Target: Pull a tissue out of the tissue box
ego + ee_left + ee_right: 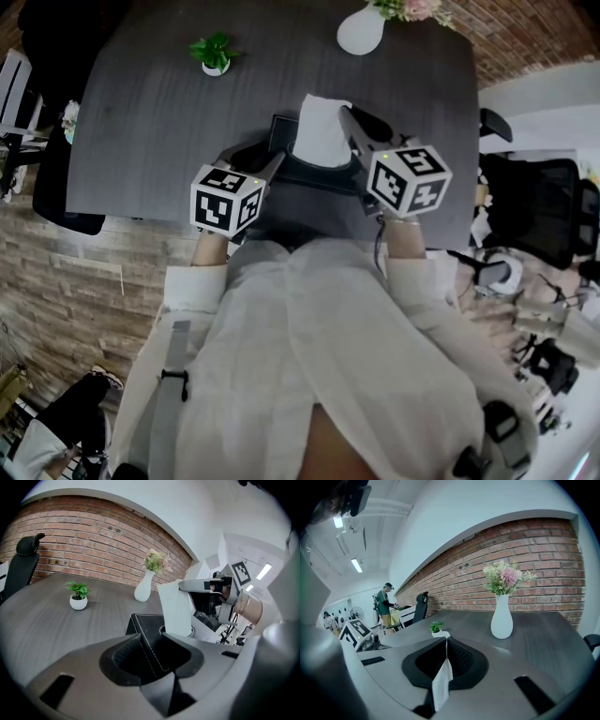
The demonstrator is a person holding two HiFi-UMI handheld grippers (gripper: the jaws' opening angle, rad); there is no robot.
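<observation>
The left gripper (154,652) is clamping the box's (140,623) corner, pinning it, while the right gripper (446,642) is pinching the tissue (322,129) standing up out of it; drawing straight upward, steadily, is looking safest.

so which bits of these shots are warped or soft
Left gripper view: fisheye bows the brick wall into an arc, corners black, tissue box corner at the jaws soft. Right gripper view: same bowing, pinched tissue blurred up close. Head view: dim, table edges curve.
</observation>
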